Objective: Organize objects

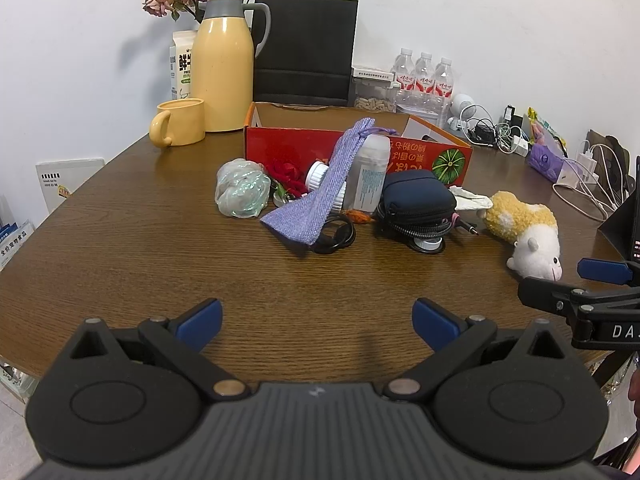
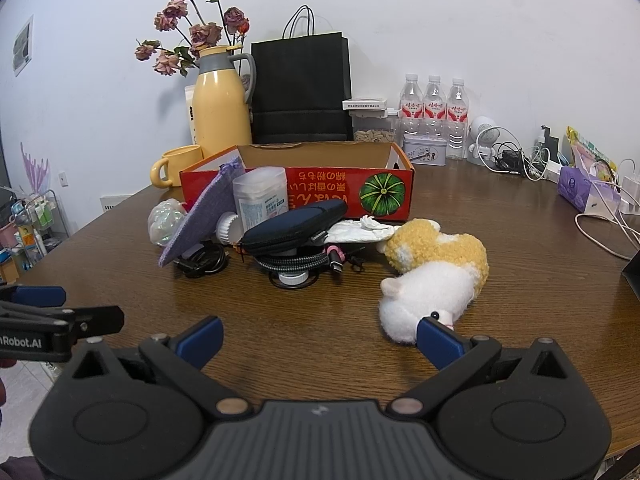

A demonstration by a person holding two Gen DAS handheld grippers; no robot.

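Cluttered items heaped before open red box (image 1: 360,152), plush sheep (image 2: 436,280) on its side

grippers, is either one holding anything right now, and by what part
Nothing is held. The left gripper and right gripper are both open over the table.
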